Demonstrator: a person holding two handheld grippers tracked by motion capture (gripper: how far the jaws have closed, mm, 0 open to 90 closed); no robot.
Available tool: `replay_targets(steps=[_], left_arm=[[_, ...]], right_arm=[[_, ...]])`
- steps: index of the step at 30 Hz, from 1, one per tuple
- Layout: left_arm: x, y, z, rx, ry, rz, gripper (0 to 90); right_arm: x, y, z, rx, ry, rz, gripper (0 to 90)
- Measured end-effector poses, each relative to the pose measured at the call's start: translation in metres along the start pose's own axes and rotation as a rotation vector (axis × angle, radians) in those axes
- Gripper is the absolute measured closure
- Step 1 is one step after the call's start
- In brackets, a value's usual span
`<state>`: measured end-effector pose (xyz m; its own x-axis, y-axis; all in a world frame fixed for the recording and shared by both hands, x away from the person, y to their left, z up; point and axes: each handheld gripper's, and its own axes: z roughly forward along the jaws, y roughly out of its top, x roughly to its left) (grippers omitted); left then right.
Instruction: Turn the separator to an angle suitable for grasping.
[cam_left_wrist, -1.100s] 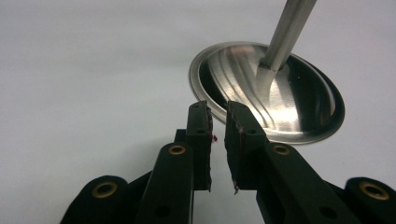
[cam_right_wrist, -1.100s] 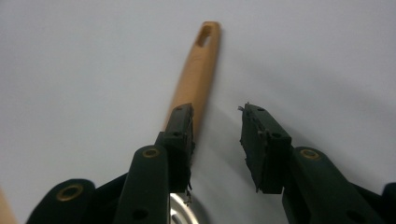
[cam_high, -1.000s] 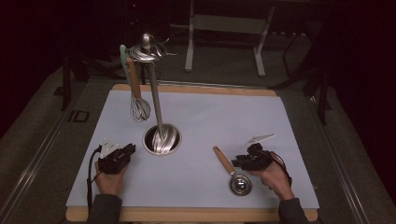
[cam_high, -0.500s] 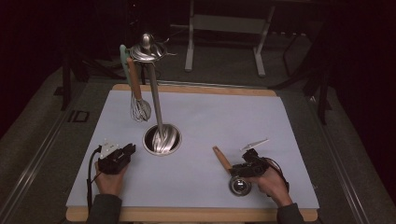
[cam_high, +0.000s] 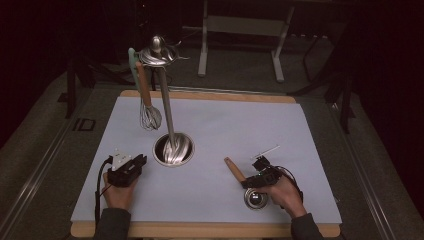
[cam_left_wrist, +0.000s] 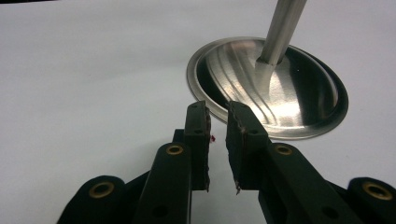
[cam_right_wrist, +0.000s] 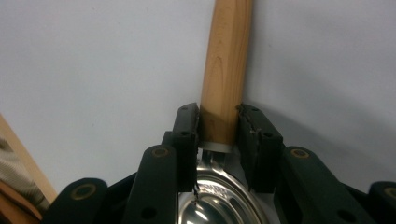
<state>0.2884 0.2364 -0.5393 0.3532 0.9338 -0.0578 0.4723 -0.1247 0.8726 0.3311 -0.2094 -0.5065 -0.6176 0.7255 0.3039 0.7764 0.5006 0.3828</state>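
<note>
right gripper view is showing the right tongs (cam_right_wrist: 219, 126) clamping the ladle's wooden handle (cam_right_wrist: 227, 65), which is pointing toward 12 o'clock; left tongs (cam_left_wrist: 217, 122) are sitting slightly apart, empty.

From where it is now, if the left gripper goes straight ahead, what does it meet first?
Probably the rim of the round metal stand base, just ahead of the left gripper. Its jaws stand slightly apart, holding nothing. The exact gap is unclear.

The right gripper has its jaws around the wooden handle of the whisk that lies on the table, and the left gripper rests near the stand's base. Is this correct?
Not quite. The right gripper has its jaws around the wooden handle of a ladle, not the whisk, as the right gripper view shows by the steel bowl. The whisk hangs on the stand. The left gripper does rest near the base.
</note>
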Motion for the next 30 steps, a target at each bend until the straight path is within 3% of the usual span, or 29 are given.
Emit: replay_targets(steps=[6, 19, 24, 30], left_arm=[[0.001, 0.000, -0.001, -0.007, -0.006, -0.015, 79.2], [0.001, -0.001, -0.001, -0.012, -0.005, -0.010, 79.2], [0.001, -0.001, -0.001, -0.016, -0.007, -0.014, 79.1], [0.002, -0.001, -0.002, -0.028, -0.006, -0.021, 78.8]], right_arm=[[0.006, 0.012, 0.006, 0.051, -0.026, -0.008, 69.8], [0.023, 0.045, 0.016, 0.307, -0.116, -0.139, 69.8], [0.028, 0.050, 0.019, 0.318, -0.115, -0.169, 70.6], [0.023, 0.054, 0.020, 0.271, -0.106, -0.183, 70.5]])
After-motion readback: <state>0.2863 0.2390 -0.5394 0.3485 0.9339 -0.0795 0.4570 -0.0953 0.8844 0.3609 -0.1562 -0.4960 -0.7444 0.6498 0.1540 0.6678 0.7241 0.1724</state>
